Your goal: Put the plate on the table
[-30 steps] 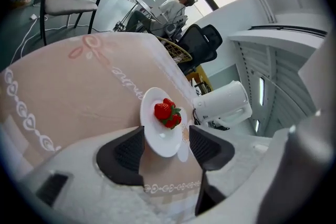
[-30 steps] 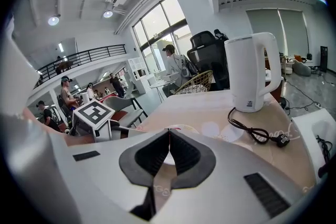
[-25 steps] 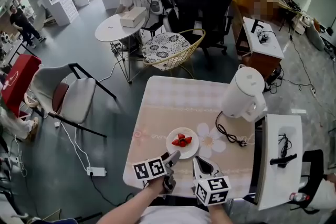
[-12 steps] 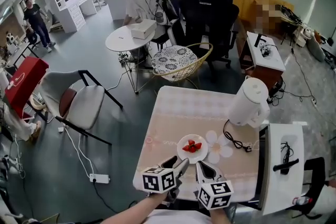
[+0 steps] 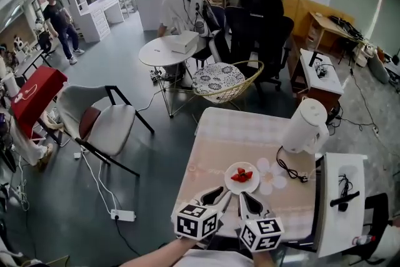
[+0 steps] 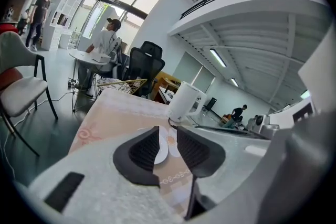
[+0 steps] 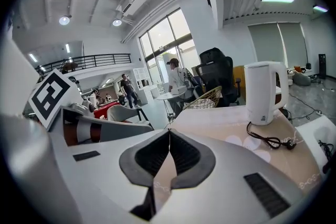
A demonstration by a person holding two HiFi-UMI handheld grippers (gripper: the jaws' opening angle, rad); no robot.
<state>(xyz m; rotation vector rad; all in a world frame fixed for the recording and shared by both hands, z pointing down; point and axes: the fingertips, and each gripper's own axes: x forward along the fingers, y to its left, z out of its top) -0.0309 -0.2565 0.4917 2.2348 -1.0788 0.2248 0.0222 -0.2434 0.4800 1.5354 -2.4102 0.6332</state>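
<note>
A small white plate (image 5: 242, 178) with red strawberries rests on the pink-clothed table (image 5: 225, 134), near its front edge. My left gripper (image 5: 219, 194) hovers just short of the plate; its jaws are closing with nothing between them, and a gap still shows. In the left gripper view (image 6: 168, 136) the plate (image 6: 162, 149) lies beyond that gap on the table (image 6: 115, 113). Beside it, my right gripper (image 5: 245, 198) is shut and empty; its pads meet in the right gripper view (image 7: 169, 134).
A white kettle (image 5: 304, 126) with a black cord stands at the table's right, by a flower-shaped mat (image 5: 270, 174). A white side table (image 5: 340, 197) is to the right. A chair (image 5: 100, 125) stands left, a wicker chair (image 5: 226, 81) behind; people stand farther back.
The left gripper's jaws have narrowed and it has drawn back a little from the plate, which stays on the table. The head view has tilted up and shifted.
</note>
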